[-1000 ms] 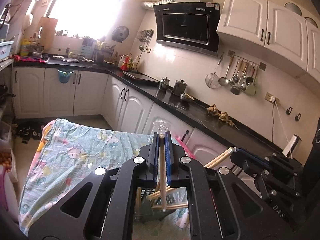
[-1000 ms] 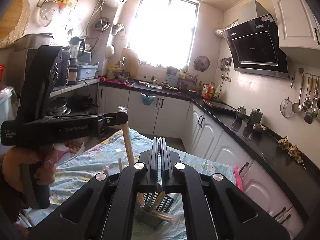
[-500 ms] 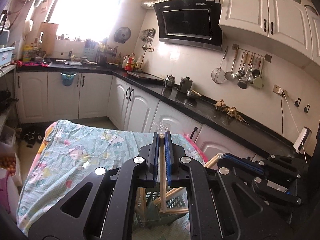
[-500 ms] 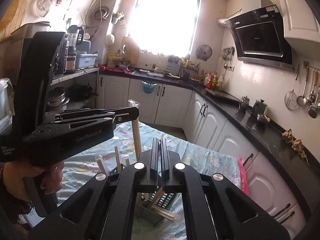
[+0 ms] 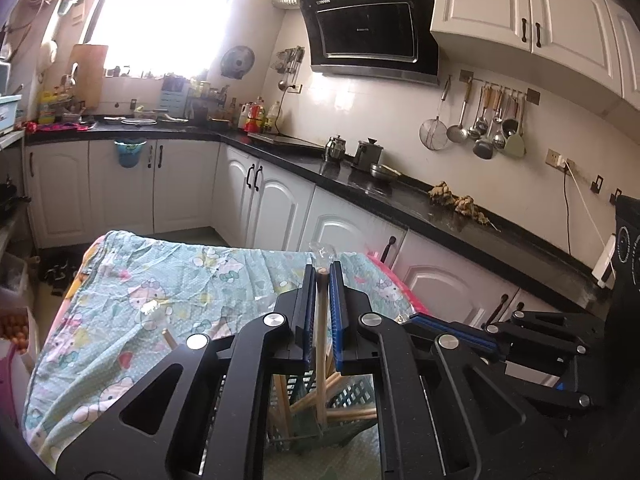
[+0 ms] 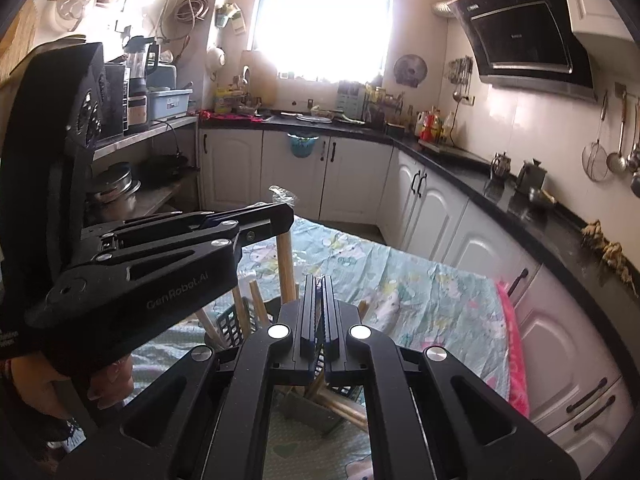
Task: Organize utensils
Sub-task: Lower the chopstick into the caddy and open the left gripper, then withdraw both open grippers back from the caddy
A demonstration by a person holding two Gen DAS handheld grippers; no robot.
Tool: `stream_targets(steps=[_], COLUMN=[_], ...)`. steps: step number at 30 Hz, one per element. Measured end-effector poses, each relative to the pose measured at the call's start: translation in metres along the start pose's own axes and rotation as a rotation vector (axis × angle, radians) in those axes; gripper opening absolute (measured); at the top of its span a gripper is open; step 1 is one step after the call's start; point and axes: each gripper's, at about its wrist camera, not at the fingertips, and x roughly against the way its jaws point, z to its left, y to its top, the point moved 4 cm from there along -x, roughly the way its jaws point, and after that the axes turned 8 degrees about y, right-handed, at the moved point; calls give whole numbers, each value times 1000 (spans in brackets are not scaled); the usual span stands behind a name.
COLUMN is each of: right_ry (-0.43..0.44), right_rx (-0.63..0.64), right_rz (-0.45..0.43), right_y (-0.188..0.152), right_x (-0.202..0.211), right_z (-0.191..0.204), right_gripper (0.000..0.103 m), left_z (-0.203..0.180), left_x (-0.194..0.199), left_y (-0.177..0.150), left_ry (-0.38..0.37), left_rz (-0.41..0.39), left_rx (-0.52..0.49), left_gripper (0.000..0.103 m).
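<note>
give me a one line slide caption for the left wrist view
Left gripper clamps a wooden chopstick upright over a green slotted basket on a cartoon-print cloth.

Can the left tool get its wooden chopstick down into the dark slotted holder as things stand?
Probably yes: the left tool, shut on the wooden chopstick, is right above the dark slotted holder, whose top is open, though crowded with other chopsticks.

A wooden chopstick (image 5: pixel 321 344) stands nearly upright, its top wrapped in clear plastic, its lower end down in a dark green slotted basket (image 5: pixel 344 398). More wooden chopsticks (image 6: pixel 256 300) lean crisscross inside. The basket sits near the table's (image 5: pixel 120 320) near edge.
</note>
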Motion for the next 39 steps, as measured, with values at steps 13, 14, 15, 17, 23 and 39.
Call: stream_targets(steps=[13, 14, 15, 17, 23, 39], right_ry=[7, 6, 6, 8, 7, -4], right_rx=[-97, -100, -101, -103, -88, -70], right_rz=[-26, -32, -37, -52, -85, -167], right_y=[-11, -11, -10, -10, -10, -20], right_x=[14, 18, 20, 27, 46, 90], right_z=[-13, -13, -13, -10, 1, 28], right_gripper=[28, 29, 31, 33, 44, 77], left_z=[19, 21, 22, 24, 29, 48], left_x=[13, 16, 19, 26, 47, 93], left_y=[-3, -3, -3, -2, -3, -17], left_ry=[-23, -22, -22, -24, -27, 8], left_rz=[22, 22, 22, 21, 20, 36], left_rx=[54, 58, 60, 63, 57, 83], left_gripper=[44, 48, 53, 58, 78, 92])
